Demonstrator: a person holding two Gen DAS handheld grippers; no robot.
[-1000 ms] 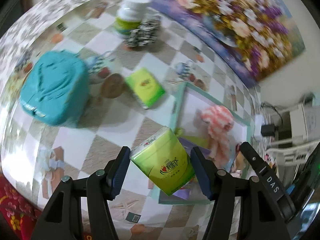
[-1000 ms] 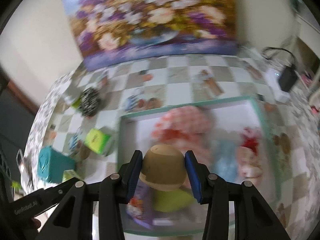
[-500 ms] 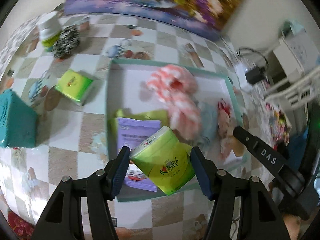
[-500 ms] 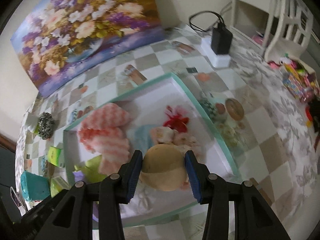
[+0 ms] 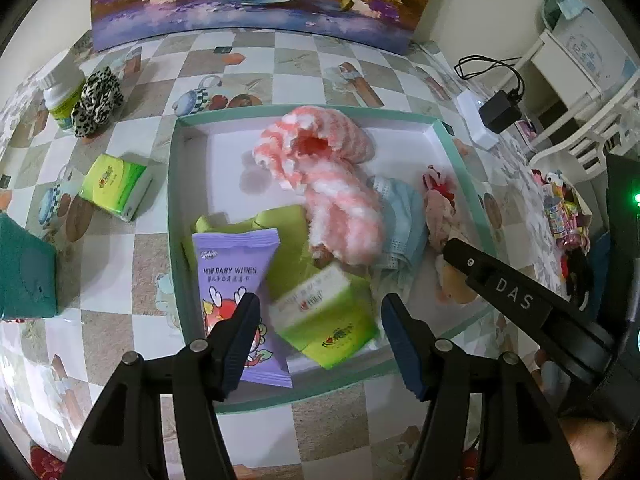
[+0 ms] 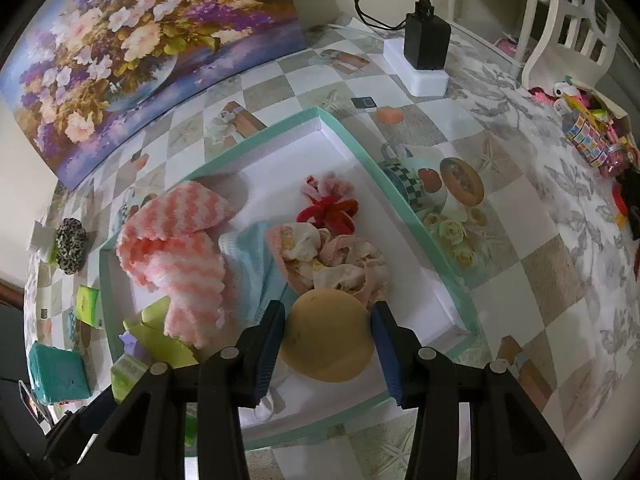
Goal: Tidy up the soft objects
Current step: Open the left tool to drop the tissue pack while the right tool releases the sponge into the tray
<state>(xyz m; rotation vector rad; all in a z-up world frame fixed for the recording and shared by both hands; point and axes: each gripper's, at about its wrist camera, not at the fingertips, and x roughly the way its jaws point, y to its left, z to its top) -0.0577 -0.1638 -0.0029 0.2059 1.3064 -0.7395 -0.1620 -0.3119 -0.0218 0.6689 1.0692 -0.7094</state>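
The tissue pack [image 5: 326,318] lies blurred in the lower part of the tray [image 5: 173,208], between the spread jaws of your left gripper [image 5: 318,338], which no longer press it; it looks just let go. Your right gripper [image 6: 328,346] pinches a tan sponge [image 6: 326,336] over the tray's near edge, so that piece is not yet set down. Already inside the tray, count one pink striped slipper pair [image 5: 332,196], one blue mask [image 5: 400,220], one purple wipes pack [image 5: 236,268], one yellow-green cloth [image 5: 286,240] and one red-bowed doll [image 6: 328,216]. Left on the desk [image 5: 280,68], by my reading: one second tissue pack [image 5: 116,186], one leopard scrunchie [image 5: 98,100], one teal pouch [image 5: 24,268], all at the left.
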